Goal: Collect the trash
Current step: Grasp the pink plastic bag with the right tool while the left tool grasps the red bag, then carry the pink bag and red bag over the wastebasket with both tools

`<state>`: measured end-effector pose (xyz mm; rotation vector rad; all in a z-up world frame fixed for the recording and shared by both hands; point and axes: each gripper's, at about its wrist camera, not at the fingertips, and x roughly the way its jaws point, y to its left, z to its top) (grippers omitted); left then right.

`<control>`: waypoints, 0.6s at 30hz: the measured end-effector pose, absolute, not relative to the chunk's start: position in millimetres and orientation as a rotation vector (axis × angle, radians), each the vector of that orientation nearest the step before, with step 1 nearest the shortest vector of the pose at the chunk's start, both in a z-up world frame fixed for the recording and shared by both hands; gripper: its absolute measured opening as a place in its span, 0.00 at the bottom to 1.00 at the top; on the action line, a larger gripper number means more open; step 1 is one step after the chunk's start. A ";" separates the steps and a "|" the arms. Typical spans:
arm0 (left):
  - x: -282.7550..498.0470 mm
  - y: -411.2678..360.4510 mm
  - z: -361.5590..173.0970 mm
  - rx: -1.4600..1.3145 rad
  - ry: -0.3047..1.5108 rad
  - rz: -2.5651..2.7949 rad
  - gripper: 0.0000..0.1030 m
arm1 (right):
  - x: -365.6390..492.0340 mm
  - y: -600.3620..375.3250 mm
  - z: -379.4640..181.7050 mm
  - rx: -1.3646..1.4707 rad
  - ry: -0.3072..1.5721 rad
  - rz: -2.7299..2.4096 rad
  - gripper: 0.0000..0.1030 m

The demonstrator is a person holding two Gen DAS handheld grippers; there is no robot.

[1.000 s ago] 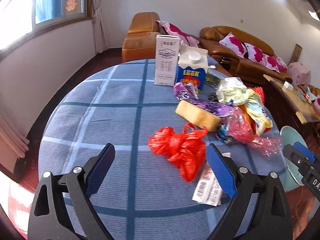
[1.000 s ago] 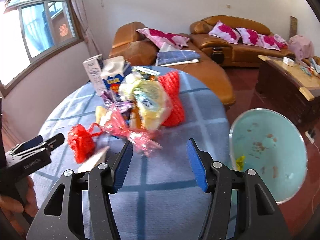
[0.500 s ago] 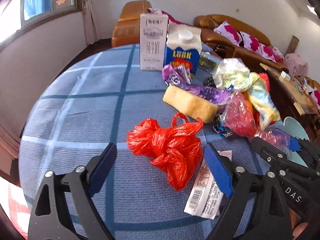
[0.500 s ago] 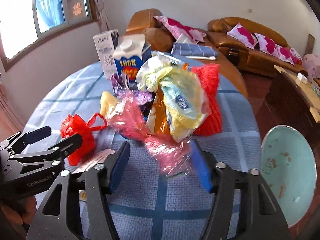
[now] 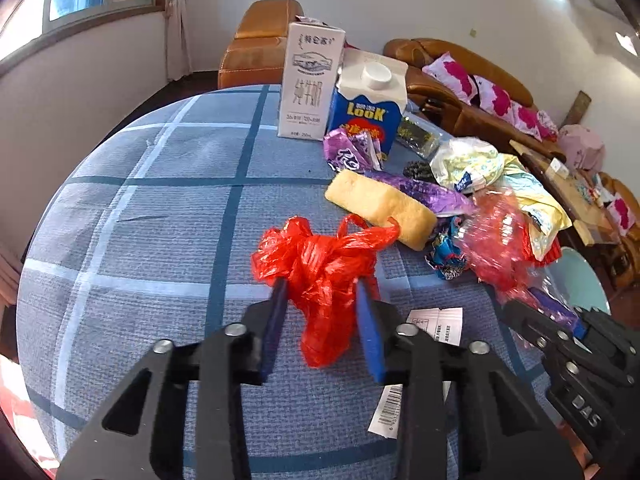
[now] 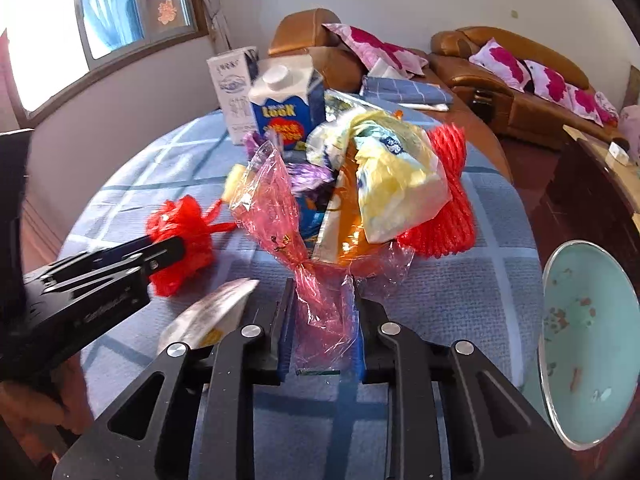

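Home living room. Tan leather sofas [image 6: 516,80] along the white wall, pink floral cushions [image 6: 548,80] on them, folded blue plaid cloth [image 6: 404,90] on one seat. Curtained window [image 6: 120,12] with a red paper cutout [image 6: 167,12] on the glass. Round table, blue plaid tablecloth [image 5: 160,200], household trash on it: milk cartons [image 5: 364,100], wrappers [image 5: 352,152]. Dark wood side table [image 6: 592,176] nearby.

Checked blue table [image 5: 160,208], cartons [image 5: 310,84], wrappers [image 5: 424,194]
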<state>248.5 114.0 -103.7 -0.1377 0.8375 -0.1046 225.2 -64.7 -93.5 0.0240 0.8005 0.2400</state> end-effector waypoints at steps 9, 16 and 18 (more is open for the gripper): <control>215.7 126.0 -70.6 -0.106 0.713 -0.037 0.23 | 188.7 -68.1 -64.9 0.088 0.724 0.268 0.23; 195.5 113.9 -46.8 -0.080 0.652 -0.055 0.24 | 172.4 -79.1 -51.6 0.111 0.677 0.231 0.23; 191.0 108.8 -42.9 -0.073 0.643 -0.064 0.24 | 168.0 -81.4 -48.0 0.108 0.663 0.221 0.23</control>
